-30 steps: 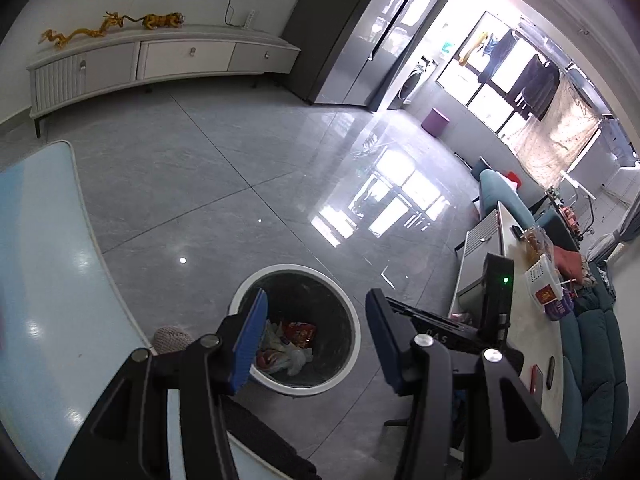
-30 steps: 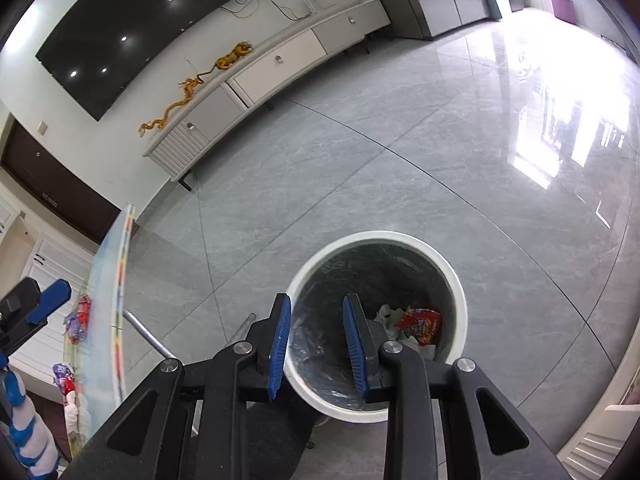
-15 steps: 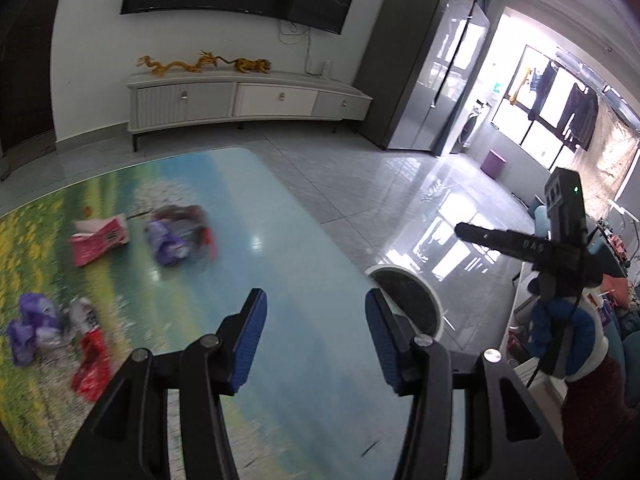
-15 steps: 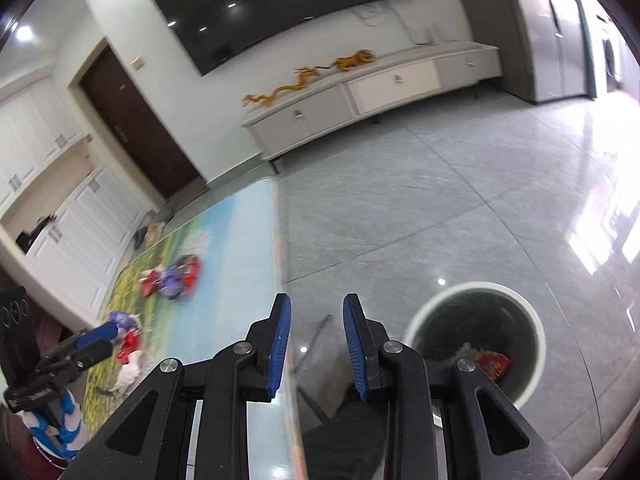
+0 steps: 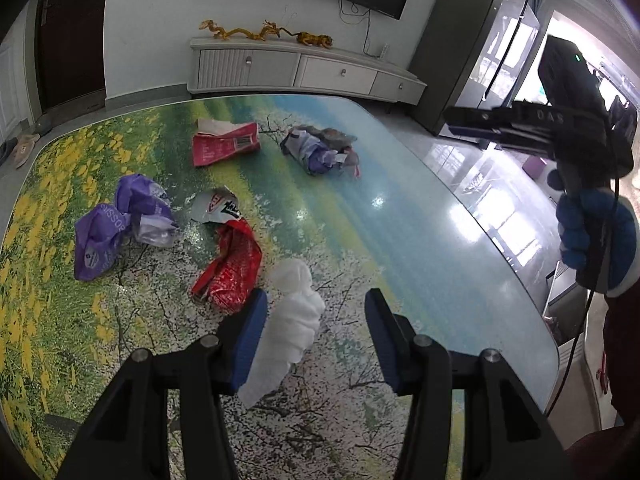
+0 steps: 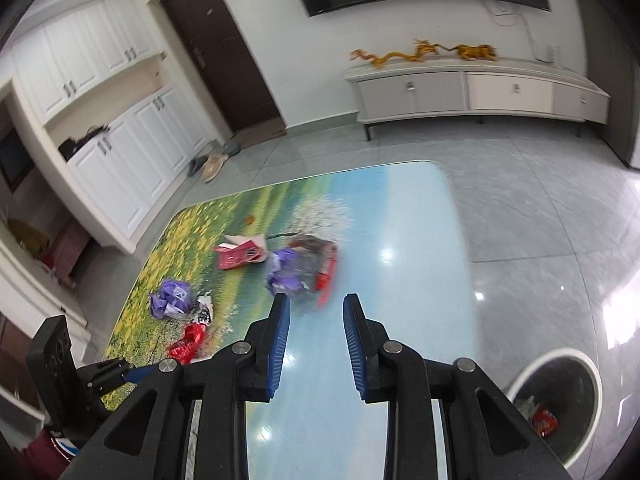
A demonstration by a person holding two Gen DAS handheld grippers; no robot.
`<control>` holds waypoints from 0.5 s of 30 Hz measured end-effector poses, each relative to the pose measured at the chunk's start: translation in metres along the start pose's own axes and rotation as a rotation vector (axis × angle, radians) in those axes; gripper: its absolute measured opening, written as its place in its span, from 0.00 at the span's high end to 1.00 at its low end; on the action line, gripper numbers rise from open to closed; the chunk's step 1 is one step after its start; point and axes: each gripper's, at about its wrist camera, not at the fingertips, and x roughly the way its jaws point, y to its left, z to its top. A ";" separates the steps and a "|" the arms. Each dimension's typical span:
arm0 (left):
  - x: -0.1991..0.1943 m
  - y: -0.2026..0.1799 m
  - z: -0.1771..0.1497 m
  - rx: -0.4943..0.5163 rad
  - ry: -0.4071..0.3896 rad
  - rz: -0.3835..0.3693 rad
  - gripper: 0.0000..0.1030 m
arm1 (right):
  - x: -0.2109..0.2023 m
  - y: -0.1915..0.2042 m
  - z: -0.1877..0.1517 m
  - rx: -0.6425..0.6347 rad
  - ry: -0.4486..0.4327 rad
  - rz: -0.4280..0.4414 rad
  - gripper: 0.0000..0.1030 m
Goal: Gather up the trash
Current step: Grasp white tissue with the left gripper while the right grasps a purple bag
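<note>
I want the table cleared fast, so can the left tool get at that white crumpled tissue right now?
Probably yes. The left tool is open, and the white crumpled tissue lies on the table between its fingers, against the left one. Nothing covers it; the red wrapper sits just beside.

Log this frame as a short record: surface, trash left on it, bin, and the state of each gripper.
surface: table with a landscape print
trash on table: white tissue, red wrapper, purple bag, red carton, mixed wrapper pile
bin: trash can on the floor beside the table, some trash inside
left gripper: open, empty, tissue between the fingers
right gripper: open, empty, over the table
</note>
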 end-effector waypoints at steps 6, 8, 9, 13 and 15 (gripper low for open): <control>0.013 0.002 -0.005 -0.004 0.027 -0.014 0.62 | 0.074 0.034 0.021 -0.096 0.090 0.024 0.74; 0.016 0.006 -0.007 -0.007 0.035 -0.018 0.64 | 0.094 0.045 0.023 -0.134 0.114 0.017 0.74; 0.017 0.007 -0.008 -0.011 0.036 -0.022 0.65 | 0.104 0.050 0.025 -0.156 0.124 0.012 0.74; 0.017 0.011 -0.010 -0.030 0.034 -0.042 0.66 | 0.132 0.062 0.025 -0.239 0.168 -0.044 0.74; 0.017 0.013 -0.010 -0.037 0.031 -0.053 0.66 | 0.142 0.062 0.025 -0.256 0.184 -0.076 0.62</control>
